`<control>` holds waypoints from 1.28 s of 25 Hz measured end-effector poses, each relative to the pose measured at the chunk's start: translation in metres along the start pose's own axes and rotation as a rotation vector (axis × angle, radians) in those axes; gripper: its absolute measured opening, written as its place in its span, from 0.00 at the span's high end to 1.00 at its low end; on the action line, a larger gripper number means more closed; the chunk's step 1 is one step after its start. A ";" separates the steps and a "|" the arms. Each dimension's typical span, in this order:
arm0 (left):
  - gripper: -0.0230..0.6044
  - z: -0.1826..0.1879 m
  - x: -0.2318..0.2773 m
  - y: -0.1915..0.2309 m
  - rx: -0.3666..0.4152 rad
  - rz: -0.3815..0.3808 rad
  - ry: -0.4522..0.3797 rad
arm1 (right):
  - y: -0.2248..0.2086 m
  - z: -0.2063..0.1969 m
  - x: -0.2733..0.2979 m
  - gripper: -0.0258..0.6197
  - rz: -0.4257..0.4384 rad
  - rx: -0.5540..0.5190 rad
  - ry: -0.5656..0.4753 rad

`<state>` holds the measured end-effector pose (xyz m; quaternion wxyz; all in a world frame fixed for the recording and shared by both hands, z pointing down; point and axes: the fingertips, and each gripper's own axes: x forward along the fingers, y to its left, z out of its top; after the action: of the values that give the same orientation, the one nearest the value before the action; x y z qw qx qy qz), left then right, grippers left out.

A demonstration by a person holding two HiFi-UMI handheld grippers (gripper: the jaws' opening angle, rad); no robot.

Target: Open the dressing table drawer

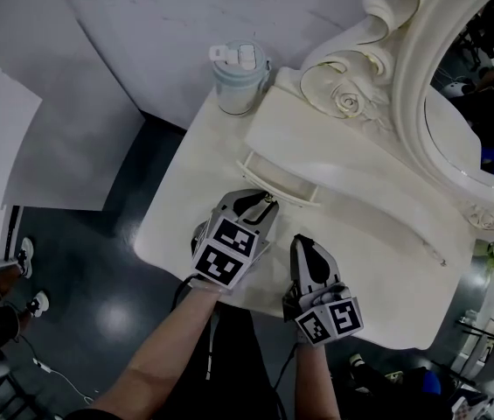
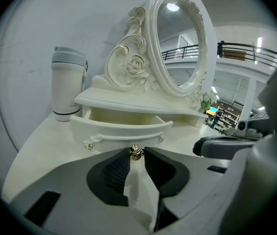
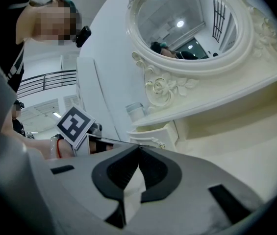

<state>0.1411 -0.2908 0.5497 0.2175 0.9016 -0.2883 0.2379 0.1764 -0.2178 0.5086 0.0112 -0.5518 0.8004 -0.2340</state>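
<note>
Left gripper view: left gripper (image 2: 137, 154) clamped on small brass knob (image 2: 136, 151) of cream curved drawer (image 2: 121, 130), partly out; pulling step, next likely a straight outward pull. Right gripper (image 3: 138, 148) beside drawer, jaws together, empty.

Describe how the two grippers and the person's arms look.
The left gripper and the right gripper are alike: light grey shells with two tapering jaws lined in black ribbed pads. Each carries a cube of black-and-white square markers. The forearms are bare, no sleeves in view; a red band sits on the left wrist.
</note>
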 end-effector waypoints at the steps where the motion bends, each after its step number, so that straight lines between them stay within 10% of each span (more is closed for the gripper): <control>1: 0.80 -0.001 -0.001 0.000 0.000 0.000 0.000 | 0.000 -0.001 -0.001 0.95 -0.001 0.001 0.000; 32: 0.80 -0.018 -0.022 -0.011 -0.004 -0.016 0.007 | 0.018 -0.010 -0.014 0.95 -0.013 0.006 0.003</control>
<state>0.1264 -0.2638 0.5486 0.2222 0.9027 -0.2807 0.2386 0.1629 -0.1963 0.5072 0.0103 -0.5566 0.7960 -0.2374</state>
